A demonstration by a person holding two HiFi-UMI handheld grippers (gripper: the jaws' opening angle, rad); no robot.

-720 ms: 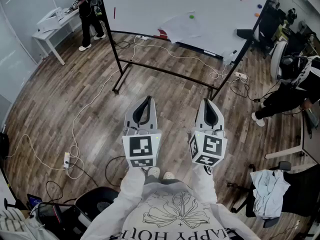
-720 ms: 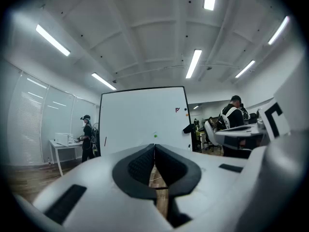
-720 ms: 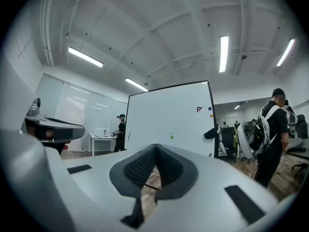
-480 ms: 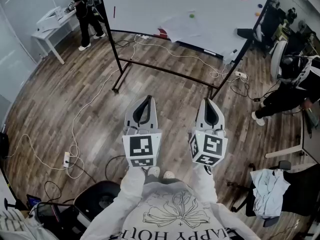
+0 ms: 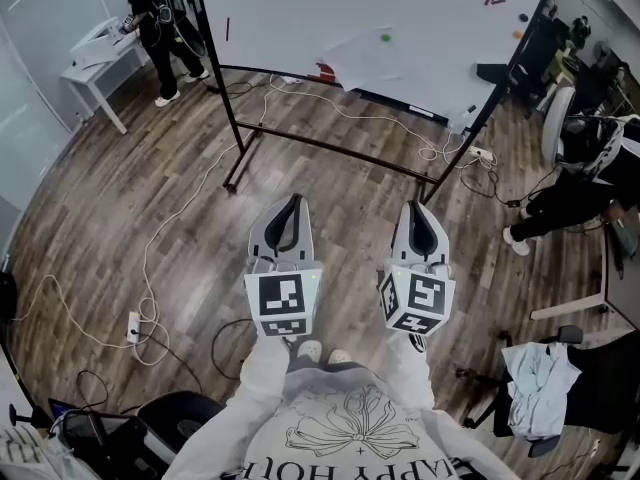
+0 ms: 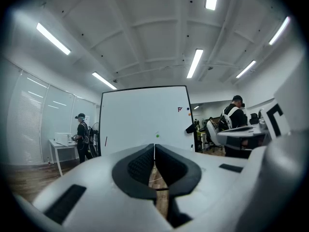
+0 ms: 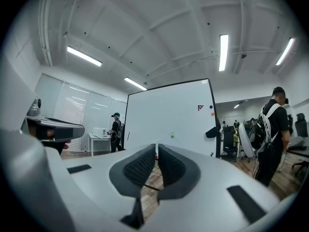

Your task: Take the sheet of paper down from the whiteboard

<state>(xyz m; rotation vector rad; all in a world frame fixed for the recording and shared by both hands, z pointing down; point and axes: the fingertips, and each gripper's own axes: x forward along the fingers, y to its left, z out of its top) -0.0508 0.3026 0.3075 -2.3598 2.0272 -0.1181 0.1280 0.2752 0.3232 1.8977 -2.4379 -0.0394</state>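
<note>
White paper (image 5: 370, 60) hangs on the whiteboard (image 5: 290, 13), upper centre of the head view, pinned by a green magnet (image 5: 384, 37). I carry left claw (image 5: 292, 203) and right claw (image 5: 417, 208) closed, empty and level, well apart from it, likely just for the approach.

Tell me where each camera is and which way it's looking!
Head view: sits on the person's head, looks steeply down at the floor and whiteboard; shows the left gripper, right gripper, sleeves and shirt.
Left gripper view: rides on the left gripper, looks level along its own shut jaws at the whiteboard.
Right gripper view: rides on the right gripper, looks level along its own shut jaws at the whiteboard.
Shared: both gripper views show the whiteboard and its green magnet.
</note>
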